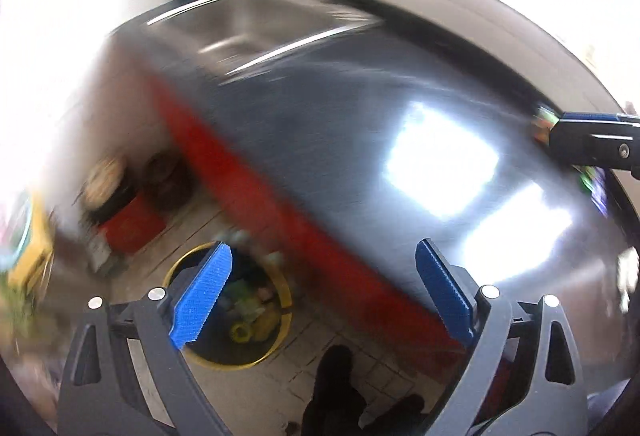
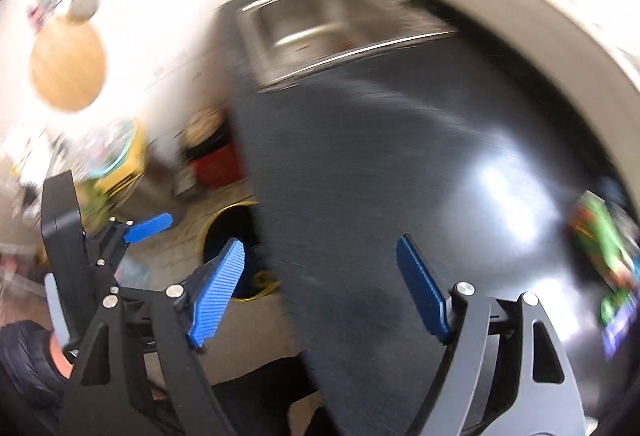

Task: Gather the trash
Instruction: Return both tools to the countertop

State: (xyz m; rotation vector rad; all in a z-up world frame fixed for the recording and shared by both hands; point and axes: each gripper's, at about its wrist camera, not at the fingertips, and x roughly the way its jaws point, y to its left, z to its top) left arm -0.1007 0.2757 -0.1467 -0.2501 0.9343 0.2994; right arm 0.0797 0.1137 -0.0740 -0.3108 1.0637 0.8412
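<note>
Both your claws are wide and empty, left (image 1: 322,296) over the bin (image 1: 256,316), right (image 2: 320,292) above the counter (image 2: 360,175). Wrapper (image 2: 600,256) sits far right; everything's blurry, so you'd likely overshoot and knock it floorward.

Dark countertop (image 2: 380,163) surface: open run.
Sink (image 2: 332,27) recessed at far end; green wrappers (image 2: 600,244) occupy right edge; yellow-rimmed bin (image 1: 232,308) stands beside the counter front.
</note>
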